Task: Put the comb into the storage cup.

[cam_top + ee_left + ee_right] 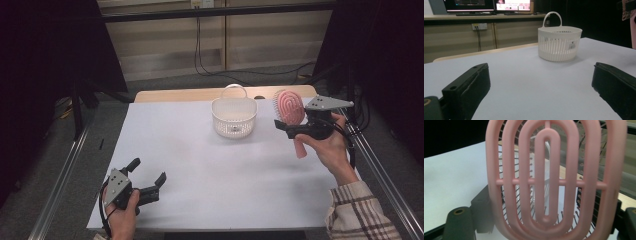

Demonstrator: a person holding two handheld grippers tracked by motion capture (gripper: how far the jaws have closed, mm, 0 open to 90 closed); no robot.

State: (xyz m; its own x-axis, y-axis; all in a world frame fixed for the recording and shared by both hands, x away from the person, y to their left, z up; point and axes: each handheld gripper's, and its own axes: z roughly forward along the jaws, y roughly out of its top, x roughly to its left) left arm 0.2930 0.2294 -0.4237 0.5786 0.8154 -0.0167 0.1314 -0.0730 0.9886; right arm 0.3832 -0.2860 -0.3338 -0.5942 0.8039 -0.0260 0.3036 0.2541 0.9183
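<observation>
Pink brush [289, 107] held upright in air over right edge of table [200, 165], near far right corner, head up, handle [300, 148] hanging below grip. Right gripper [291, 128] clamps brush across neck, jaws fairly wide apart, closed on it; hand [330, 145] behind. White basket [234, 116] stands near far edge, just left of brush, apart from it. Left gripper [147, 176] rests near near-left corner, jaws spread wide, nothing between them.
</observation>
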